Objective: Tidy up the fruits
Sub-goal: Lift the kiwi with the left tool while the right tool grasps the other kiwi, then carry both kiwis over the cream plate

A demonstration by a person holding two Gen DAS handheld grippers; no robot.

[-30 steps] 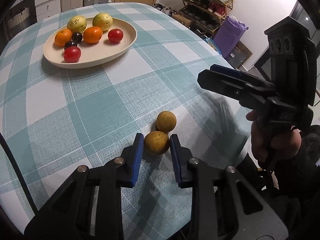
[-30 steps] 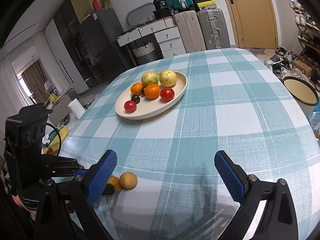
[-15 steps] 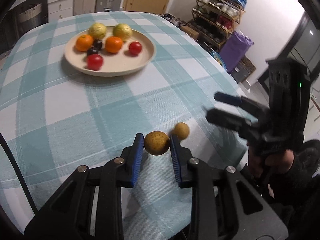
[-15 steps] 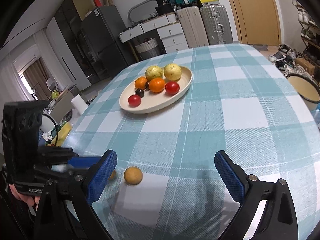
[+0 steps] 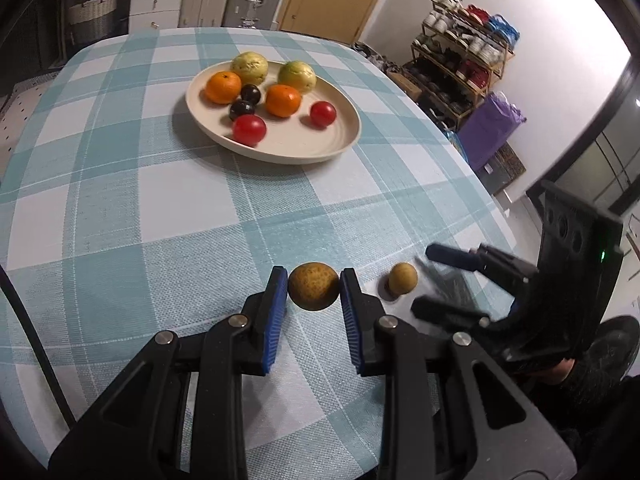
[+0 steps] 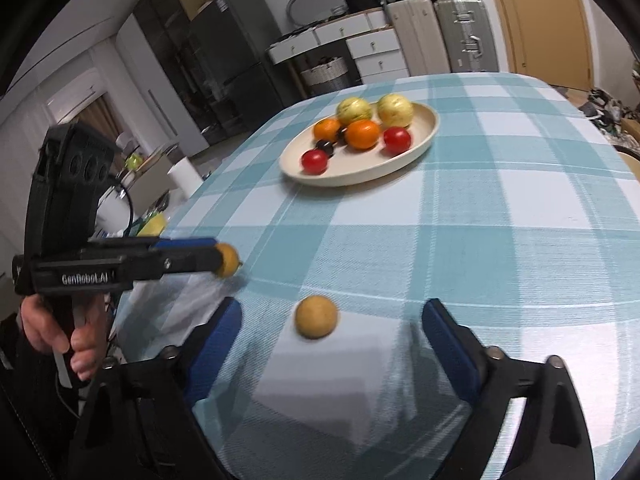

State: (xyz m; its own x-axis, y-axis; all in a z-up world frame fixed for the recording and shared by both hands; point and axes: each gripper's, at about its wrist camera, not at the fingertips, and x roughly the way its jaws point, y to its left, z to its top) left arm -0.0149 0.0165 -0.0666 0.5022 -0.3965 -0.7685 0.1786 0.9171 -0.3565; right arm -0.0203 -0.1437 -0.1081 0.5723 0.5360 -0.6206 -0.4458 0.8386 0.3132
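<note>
My left gripper [image 5: 314,290] is shut on a brown round fruit [image 5: 313,286] and holds it above the checked tablecloth; it also shows in the right wrist view [image 6: 228,260]. A second brown round fruit [image 6: 316,317] lies on the cloth, between and just ahead of the wide-open blue pads of my right gripper [image 6: 332,316]; it shows in the left wrist view [image 5: 403,277] too. A cream oval plate [image 5: 344,136] farther back holds several fruits: two oranges, two tomatoes, two yellow-green fruits and two dark plums.
The table edge runs close on the near side in both views. A shoe rack [image 5: 464,60] and a purple bag [image 5: 490,128] stand past the table's right side. Suitcases [image 6: 460,36] and drawers stand behind the table.
My left gripper has lifted the brown fruit off the cloth and swung toward the plate. My right gripper has moved in until the other brown fruit lies between its open pads.
</note>
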